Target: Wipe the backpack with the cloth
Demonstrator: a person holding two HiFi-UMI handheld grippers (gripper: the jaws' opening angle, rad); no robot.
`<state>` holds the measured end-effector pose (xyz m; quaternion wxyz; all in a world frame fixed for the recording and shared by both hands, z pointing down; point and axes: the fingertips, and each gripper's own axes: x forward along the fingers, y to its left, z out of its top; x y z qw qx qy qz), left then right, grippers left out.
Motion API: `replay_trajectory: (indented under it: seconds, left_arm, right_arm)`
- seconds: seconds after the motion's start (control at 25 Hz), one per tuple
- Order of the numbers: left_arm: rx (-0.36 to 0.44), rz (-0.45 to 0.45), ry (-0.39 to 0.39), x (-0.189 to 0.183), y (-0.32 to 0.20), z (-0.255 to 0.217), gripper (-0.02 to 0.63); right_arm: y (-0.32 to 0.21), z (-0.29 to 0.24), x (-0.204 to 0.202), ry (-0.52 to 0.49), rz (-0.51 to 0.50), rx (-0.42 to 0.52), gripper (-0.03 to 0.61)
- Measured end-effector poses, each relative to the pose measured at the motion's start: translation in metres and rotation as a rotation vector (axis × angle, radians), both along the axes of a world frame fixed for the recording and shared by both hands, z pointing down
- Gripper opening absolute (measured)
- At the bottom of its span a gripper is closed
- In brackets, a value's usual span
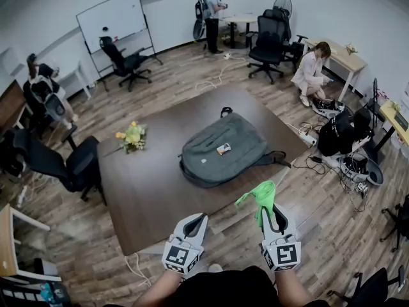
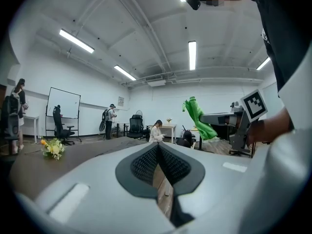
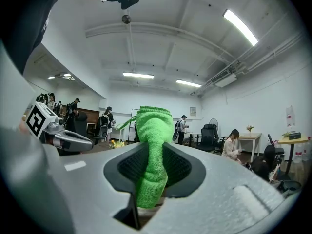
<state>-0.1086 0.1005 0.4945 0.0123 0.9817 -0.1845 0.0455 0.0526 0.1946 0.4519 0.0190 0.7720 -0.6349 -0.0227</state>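
Observation:
A grey backpack lies flat on the dark brown table, right of centre. My right gripper is shut on a bright green cloth and hovers off the table's near right corner, short of the backpack. In the right gripper view the cloth is pinched between the jaws and sticks up past them. My left gripper is shut with nothing in it, at the table's near edge. The left gripper view shows the cloth hanging from the right gripper to its right.
A small bouquet of flowers sits on the table's left side. Black office chairs stand to the left and at the back. A whiteboard, desks, floor cables and several people, standing or crouching, ring the room.

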Motion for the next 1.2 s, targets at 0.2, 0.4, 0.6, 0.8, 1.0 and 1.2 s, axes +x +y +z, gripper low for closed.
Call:
replay_trajectory:
  seconds: [0.2,0.4,0.6,0.8,1.0,1.2]
  left_arm:
    - [-0.019,-0.025,-0.011,-0.002,-0.023,0.013,0.018]
    - [-0.036,-0.048,-0.033,0.023,-0.039,0.019,0.018]
    - [-0.034,-0.095,-0.035,0.064,-0.059,0.015,0.018]
    - [-0.018,-0.136,-0.035,0.101,-0.073,0.002,0.018]
    - [-0.024,-0.216,-0.062,0.120,-0.087,0.004,0.018]
    - [-0.034,-0.300,-0.087,0.129,-0.100,0.012,0.018]
  right_arm:
    - [-0.026,0.004,0.002,0.003,-0.034,-0.011,0.092]
    - [-0.058,0.005,0.029,0.011,-0.077,-0.014,0.092]
    - [-0.092,0.004,0.067,-0.005,-0.129,0.001,0.092]
    - [-0.121,0.011,0.103,-0.025,-0.190,-0.011,0.092]
    - [-0.147,0.018,0.130,-0.042,-0.261,-0.024,0.092]
    - [-0.171,0.026,0.141,-0.057,-0.345,-0.030,0.092]
